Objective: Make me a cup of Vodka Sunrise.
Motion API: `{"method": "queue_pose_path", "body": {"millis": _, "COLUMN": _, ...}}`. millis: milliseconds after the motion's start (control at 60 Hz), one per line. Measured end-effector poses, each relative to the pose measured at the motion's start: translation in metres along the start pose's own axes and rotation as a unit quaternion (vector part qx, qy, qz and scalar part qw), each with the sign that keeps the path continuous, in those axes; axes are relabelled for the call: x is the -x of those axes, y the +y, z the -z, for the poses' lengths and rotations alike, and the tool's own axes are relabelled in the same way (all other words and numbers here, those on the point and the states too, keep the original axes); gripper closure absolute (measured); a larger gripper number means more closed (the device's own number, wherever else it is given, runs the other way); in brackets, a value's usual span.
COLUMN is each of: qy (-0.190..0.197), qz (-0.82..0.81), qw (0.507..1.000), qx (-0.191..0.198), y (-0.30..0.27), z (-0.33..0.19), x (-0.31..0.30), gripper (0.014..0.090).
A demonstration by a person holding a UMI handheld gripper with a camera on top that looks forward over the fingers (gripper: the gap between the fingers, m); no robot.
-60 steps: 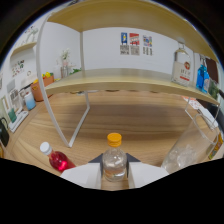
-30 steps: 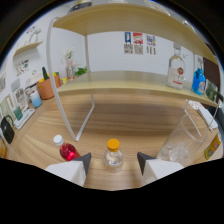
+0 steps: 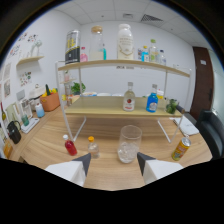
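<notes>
Gripper (image 3: 112, 161) wide open, holds nothing. Glass w/ ice (image 3: 129, 144) on table just ahead, betw fingers. Orange-cap bottle (image 3: 92, 148) + red bottle (image 3: 70, 145) beside it, left

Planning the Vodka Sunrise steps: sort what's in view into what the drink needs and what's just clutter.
Likely for the drink:
- glass with ice, just ahead of the open, empty tool
- orange-capped bottle
- red bottle
- clear bottle on the shelf, possibly vodka

Just lying about:
- blue bottle
- yellow can
- orange pot
- top-shelf containers
</notes>
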Motion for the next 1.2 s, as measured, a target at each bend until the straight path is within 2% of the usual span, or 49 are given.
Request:
{"method": "queue_pose_path", "body": {"millis": 117, "qy": 0.022, "qz": -0.012, "qw": 1.0, "qx": 0.004, "y": 0.001, "z": 0.015, "x": -0.035, "gripper": 0.0183}}
{"method": "queue_pose_path", "body": {"millis": 233, "qy": 0.036, "qz": -0.014, "qw": 0.999, "qx": -0.019, "y": -0.03, "z": 0.022, "x": -0.061, "gripper": 0.0185}}
{"method": "queue_pose_path", "body": {"millis": 617, "qy": 0.032, "qz": -0.022, "qw": 0.986, "qx": -0.16, "y": -0.24, "z": 0.0, "x": -0.107, "gripper": 0.0188}}
{"method": "queue_pose_path", "body": {"millis": 750, "qy": 0.039, "qz": -0.009, "qw": 0.983, "qx": -0.179, "y": -0.286, "z": -0.029, "x": -0.121, "gripper": 0.0197}}
{"method": "queue_pose_path", "body": {"millis": 833, "qy": 0.043, "qz": -0.004, "qw": 0.984, "qx": -0.172, "y": -0.299, "z": -0.051, "x": -0.129, "gripper": 0.0246}}
{"method": "queue_pose_path", "body": {"millis": 900, "qy": 0.047, "qz": -0.003, "qw": 0.986, "qx": -0.158, "y": -0.301, "z": -0.065, "x": -0.135, "gripper": 0.0324}}
{"method": "queue_pose_path", "body": {"millis": 1067, "qy": 0.048, "qz": -0.011, "qw": 0.99, "qx": -0.13, "y": -0.295, "z": -0.086, "x": -0.139, "gripper": 0.0672}}
{"method": "queue_pose_path", "body": {"millis": 1200, "qy": 0.042, "qz": -0.027, "qw": 0.99, "qx": -0.132, "y": -0.294, "z": -0.084, "x": -0.14, "gripper": 0.0682}}
